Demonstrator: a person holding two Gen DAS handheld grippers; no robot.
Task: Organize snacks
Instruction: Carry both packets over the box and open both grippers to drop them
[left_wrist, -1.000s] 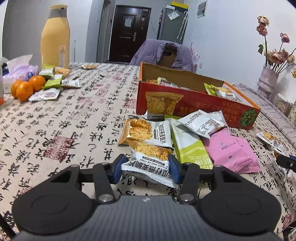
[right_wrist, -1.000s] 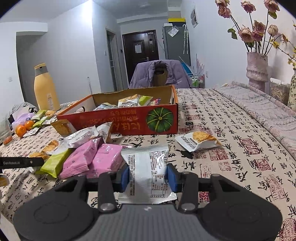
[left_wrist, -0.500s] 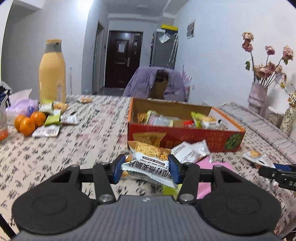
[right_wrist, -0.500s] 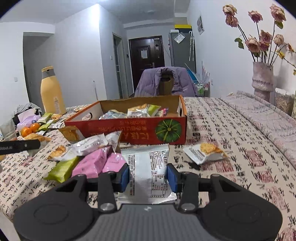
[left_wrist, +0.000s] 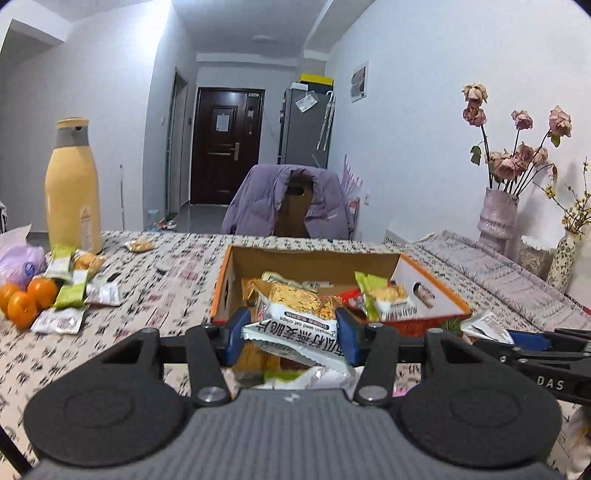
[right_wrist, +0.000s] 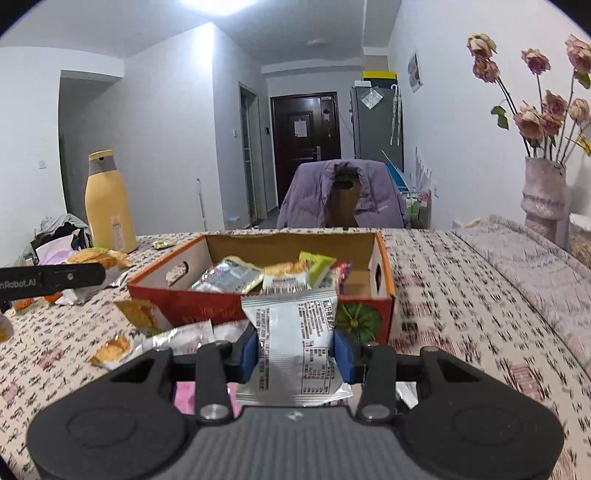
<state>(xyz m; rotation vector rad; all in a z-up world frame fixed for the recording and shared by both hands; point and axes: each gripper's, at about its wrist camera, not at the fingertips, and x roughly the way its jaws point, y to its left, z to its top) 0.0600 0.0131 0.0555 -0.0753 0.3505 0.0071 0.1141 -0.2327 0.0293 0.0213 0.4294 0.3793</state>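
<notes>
Tools both loaded: left tool (left_wrist: 291, 334) clamps crisp packet (left_wrist: 299, 314), right tool (right_wrist: 298, 352) clamps silver packet (right_wrist: 295, 343), box (right_wrist: 207, 306) just ahead

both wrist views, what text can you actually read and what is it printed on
"pumpkin seed oat crisps", small and partly guessed: crisp packet held in the left gripper.
"DAS": right gripper's arm.
"nRobot.AI": left gripper's arm.
Silver packet in the right gripper: print too small.
Red box lettering: blurred.

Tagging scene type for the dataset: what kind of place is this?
Most likely a home dining area: patterned tablecloth, chair draped with a purple jacket, fridge beside the entry door.
</notes>
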